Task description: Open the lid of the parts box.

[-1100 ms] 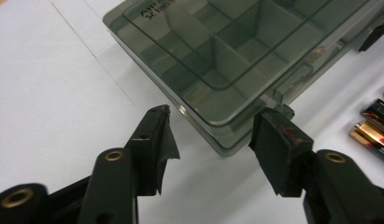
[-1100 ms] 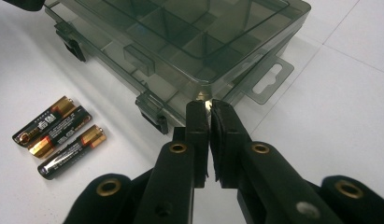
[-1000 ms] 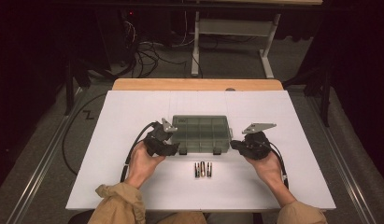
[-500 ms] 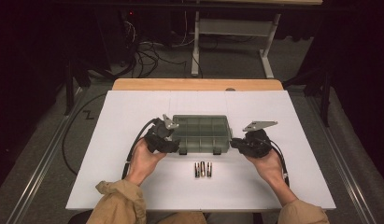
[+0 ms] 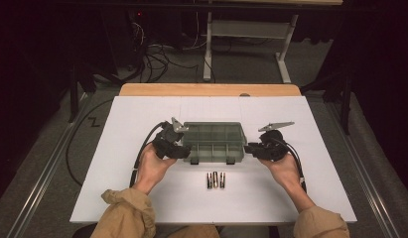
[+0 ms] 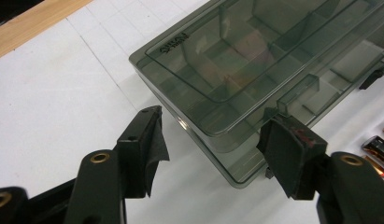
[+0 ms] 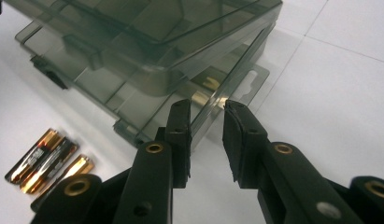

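Resting on white tabletop (image 5: 142,124): organizer box (image 5: 214,139) | L fingers (image 6: 213,140) released | R fingers (image 7: 206,135) just loosening round box edge | dark room

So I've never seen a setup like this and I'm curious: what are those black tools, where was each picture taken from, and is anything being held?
A person sits at a white table, a hand-held gripper in each hand. The high view looks down from above; the other two come from cameras riding on each gripper. The left gripper has wide-open jaws around a corner of the smoky plastic compartment box, its pads apart from it. The right gripper straddles the box's end wall; its jaws have just been opening, so nothing looks firmly held. Three batteries lie in front of the box.
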Action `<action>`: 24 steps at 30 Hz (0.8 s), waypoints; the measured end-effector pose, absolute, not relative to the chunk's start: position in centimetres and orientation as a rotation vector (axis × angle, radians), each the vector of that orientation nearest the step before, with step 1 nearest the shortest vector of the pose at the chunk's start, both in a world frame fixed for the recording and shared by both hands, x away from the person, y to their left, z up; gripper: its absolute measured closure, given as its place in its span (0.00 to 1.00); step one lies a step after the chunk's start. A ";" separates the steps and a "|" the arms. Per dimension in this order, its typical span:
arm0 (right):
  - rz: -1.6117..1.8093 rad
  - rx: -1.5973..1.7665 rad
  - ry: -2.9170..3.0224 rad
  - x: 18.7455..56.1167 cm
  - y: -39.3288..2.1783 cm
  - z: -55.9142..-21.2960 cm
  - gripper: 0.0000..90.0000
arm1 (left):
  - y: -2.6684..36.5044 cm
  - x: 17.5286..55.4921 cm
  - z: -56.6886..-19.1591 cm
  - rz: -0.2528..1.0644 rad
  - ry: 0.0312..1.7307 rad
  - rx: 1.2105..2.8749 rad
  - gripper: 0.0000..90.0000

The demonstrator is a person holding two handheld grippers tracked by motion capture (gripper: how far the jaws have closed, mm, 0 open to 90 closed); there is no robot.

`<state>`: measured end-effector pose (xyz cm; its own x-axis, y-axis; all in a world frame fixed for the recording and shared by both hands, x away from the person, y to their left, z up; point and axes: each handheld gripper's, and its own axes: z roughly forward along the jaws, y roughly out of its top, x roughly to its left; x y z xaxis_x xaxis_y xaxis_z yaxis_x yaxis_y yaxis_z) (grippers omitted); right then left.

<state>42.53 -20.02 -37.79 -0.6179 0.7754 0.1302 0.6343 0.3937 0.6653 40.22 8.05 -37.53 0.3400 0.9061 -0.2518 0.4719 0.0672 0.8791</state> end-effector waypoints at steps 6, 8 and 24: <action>1.003 1.297 2.451 43.5 -19.6 -37.8 0.82 | 8.0 40.5 -37.0 0.518 1.284 1.551 0.45; 1.000 1.305 2.453 43.9 -19.4 -37.7 0.82 | 8.0 40.6 -36.9 0.515 1.285 1.546 0.45; 0.964 1.392 2.458 45.6 -18.4 -37.9 0.82 | 8.5 41.2 -36.1 0.468 1.297 1.487 0.47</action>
<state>45.57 -18.38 -37.93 -0.5555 0.8138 0.1708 0.7130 0.3604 0.6014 41.19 8.47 -36.13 0.3335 0.8831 -0.3299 0.4691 0.1481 0.8706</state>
